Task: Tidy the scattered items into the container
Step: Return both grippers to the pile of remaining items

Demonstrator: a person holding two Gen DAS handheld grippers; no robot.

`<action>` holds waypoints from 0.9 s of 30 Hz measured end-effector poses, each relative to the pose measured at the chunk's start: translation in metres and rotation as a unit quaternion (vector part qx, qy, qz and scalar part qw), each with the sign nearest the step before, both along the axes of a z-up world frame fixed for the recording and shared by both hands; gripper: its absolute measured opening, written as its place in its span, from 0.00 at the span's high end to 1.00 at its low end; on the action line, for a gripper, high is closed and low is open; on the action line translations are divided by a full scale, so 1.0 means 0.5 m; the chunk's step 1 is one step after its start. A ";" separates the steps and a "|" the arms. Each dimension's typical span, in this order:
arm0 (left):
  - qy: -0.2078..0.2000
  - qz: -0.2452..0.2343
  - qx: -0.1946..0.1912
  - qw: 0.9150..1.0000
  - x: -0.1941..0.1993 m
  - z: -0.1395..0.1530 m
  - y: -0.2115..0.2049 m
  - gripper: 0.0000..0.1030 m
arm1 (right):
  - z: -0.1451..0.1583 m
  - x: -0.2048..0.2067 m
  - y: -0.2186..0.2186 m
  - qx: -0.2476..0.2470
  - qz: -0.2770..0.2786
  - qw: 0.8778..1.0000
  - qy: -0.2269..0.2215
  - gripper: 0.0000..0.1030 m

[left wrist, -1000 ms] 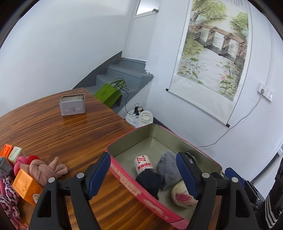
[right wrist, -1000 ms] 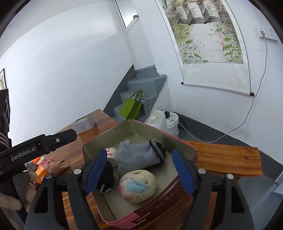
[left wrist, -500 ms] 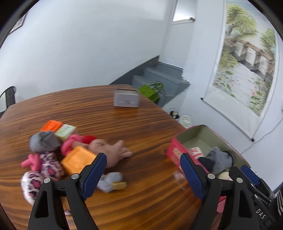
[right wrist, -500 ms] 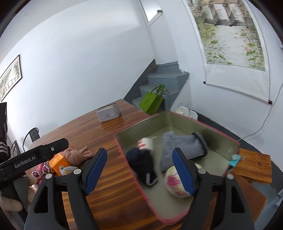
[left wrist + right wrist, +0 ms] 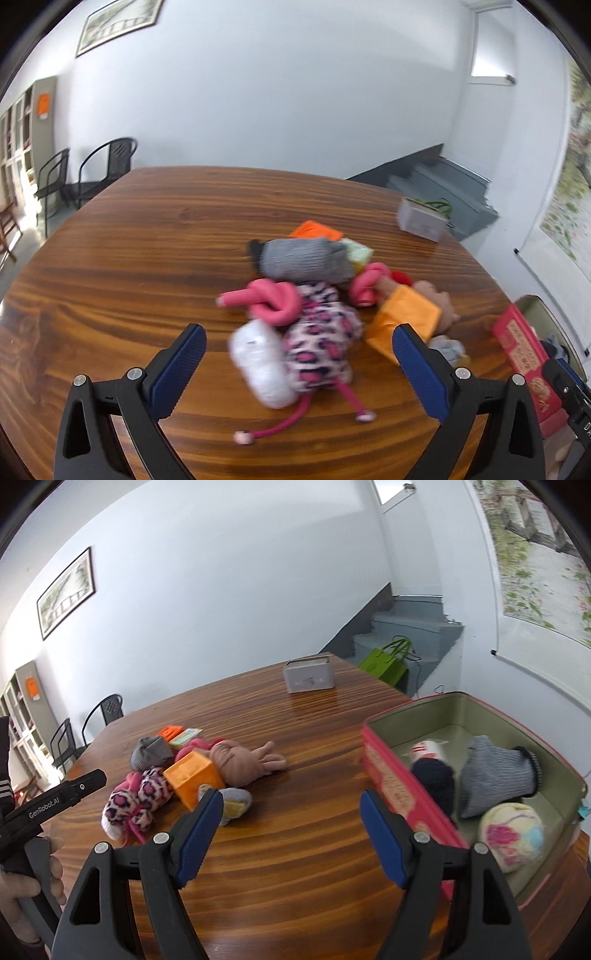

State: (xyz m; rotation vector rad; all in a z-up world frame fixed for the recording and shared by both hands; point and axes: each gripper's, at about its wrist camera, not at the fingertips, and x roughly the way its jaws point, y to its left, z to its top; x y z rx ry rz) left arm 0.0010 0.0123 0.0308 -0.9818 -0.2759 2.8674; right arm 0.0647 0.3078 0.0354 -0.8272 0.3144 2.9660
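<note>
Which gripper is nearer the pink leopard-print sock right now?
Left. The left gripper frames the pink leopard-print sock, jaws open wide around it, its jaws having just been opening. The right gripper hangs over bare table between the pile and the container.

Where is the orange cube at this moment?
In the right wrist view the orange cube sits on the table, left of the pink tin, between the leopard-print bundle and tan cloth.

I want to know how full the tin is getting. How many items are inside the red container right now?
4: a white roll at the back left, a dark sock ball before it, a grey sock in the middle, a pastel ball nearest. Others may lie hidden underneath.
</note>
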 end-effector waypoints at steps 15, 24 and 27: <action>-0.028 0.071 -0.002 0.997 0.013 -0.051 -0.144 0.01 | -0.024 -0.096 -0.203 0.018 0.152 0.987 -0.049 0.23; -0.037 0.080 -0.001 0.996 0.019 -0.059 -0.167 0.01 | -0.044 -0.144 -0.317 0.040 0.227 0.970 -0.075 0.23; -0.041 0.082 0.000 0.996 0.019 -0.062 -0.172 0.01 | -0.051 -0.163 -0.345 0.044 0.241 0.966 -0.083 0.23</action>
